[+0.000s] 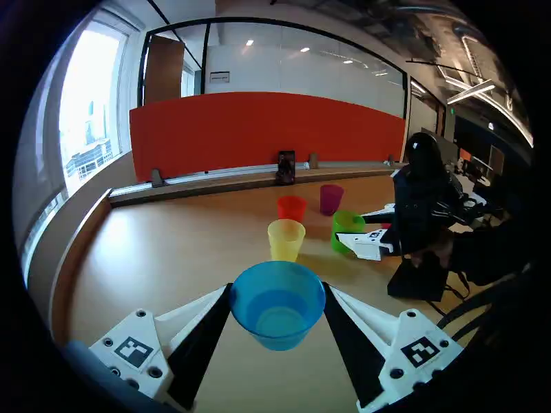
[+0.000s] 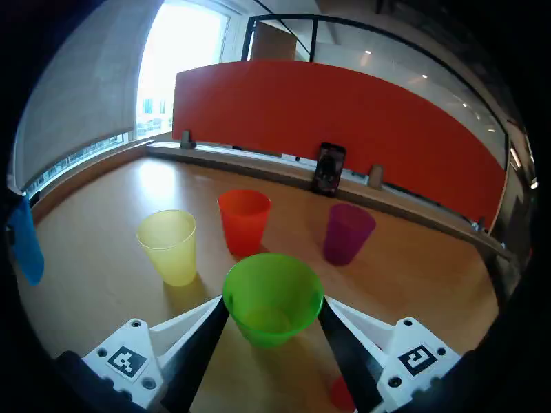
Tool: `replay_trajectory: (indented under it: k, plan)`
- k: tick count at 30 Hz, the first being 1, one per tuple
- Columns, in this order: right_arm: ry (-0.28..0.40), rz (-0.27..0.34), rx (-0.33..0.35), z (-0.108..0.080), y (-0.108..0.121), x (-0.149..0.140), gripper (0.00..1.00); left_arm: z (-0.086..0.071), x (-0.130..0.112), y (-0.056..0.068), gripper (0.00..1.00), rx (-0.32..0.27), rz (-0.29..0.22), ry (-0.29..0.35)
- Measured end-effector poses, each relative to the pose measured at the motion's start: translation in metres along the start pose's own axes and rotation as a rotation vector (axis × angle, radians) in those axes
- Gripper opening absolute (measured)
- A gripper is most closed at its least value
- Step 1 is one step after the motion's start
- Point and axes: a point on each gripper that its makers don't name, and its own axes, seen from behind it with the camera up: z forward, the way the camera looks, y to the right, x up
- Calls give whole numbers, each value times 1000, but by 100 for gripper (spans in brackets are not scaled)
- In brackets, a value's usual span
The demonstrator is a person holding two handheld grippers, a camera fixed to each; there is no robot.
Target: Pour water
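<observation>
No words or numbers can be read. The white wall sign (image 1: pixel 219 77) is too small to make out; the square markers (image 1: pixel 134 351) carry only black-and-white patterns.

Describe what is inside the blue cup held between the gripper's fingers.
Clear liquid, apparently water, part-fills the blue cup. Nothing else shows inside; its underside is hidden.

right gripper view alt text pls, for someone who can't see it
The right gripper holds a green cup between its two fingers at a wooden table. Beyond it stand a yellow cup, an orange cup and a purple cup, with a red partition behind; a blue cup shows at the left edge.
</observation>
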Motion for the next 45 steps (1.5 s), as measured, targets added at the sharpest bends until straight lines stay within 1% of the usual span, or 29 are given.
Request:
replay_trajectory:
  k: [5,8,11,15,21,24,29,33,39,45]
  plan:
    - [14,1,10,-15,1,7,92,1,5,6,90,-14,7,5]
    - [23,6,19,-29,1,11,92,1,10,12,90,-27,18,9]
    - [37,13,32,-47,2,16,92,2,16,21,90,-44,32,14]
    - [46,11,36,-74,6,21,92,1,24,36,90,-78,51,19]
    - [64,-4,42,-119,15,29,92,-3,38,58,90,-113,84,26]
    - [67,-6,43,-141,21,31,92,-6,44,69,90,-132,92,26]
    - [62,-19,43,-177,32,28,92,-10,53,87,90,-163,110,22]
    - [44,-32,47,-205,38,22,92,-12,62,101,90,-186,131,20]
    - [11,-51,88,-241,39,15,92,-15,72,123,90,-227,164,13]
    - [-4,-83,140,-268,36,11,92,-18,79,145,90,-274,204,4]
